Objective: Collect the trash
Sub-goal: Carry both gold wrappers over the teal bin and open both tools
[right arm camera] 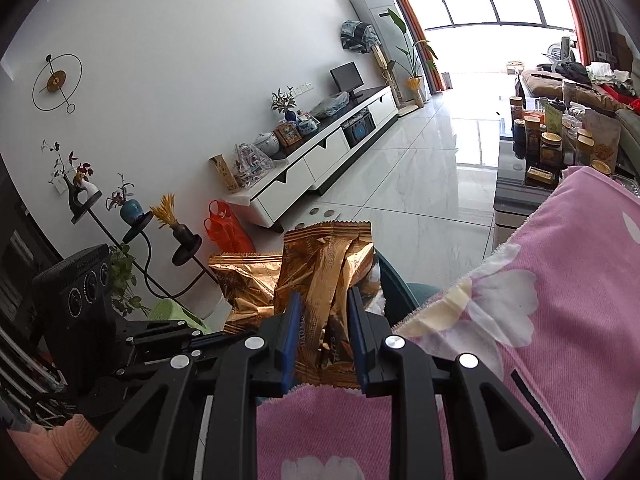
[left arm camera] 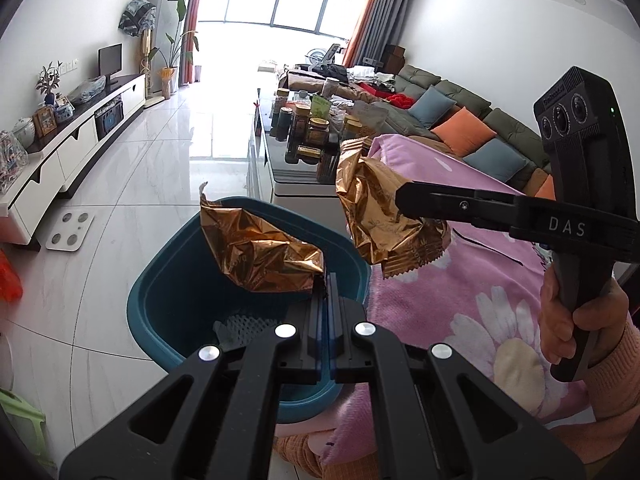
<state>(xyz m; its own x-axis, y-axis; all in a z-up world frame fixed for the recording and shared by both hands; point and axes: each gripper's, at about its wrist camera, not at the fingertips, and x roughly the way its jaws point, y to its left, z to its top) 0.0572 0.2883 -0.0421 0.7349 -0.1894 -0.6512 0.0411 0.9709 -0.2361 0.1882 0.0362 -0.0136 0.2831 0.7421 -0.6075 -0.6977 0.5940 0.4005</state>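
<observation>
Over a teal waste bin (left arm camera: 168, 304), my left gripper (left arm camera: 327, 280) is shut on a crumpled gold foil wrapper (left arm camera: 260, 252). A little to the right, my right gripper (left arm camera: 400, 196) comes in from the side, shut on a second gold wrapper (left arm camera: 380, 220) that hangs over the bin's far rim. In the right wrist view this second wrapper (right arm camera: 324, 276) stands upright between the blue pads of the right gripper (right arm camera: 325, 300). There the left gripper (right arm camera: 212, 338) and its wrapper (right arm camera: 248, 284) sit just to the left. A hand (left arm camera: 568, 320) grips the right tool's handle.
A pink floral blanket (left arm camera: 480, 280) lies right of the bin. A coffee table (left arm camera: 280, 168) crowded with jars stands beyond it, with a sofa (left arm camera: 460, 120) behind. A white TV cabinet (left arm camera: 80, 148) lines the left wall, with a bathroom scale (left arm camera: 70, 230) on the tiled floor.
</observation>
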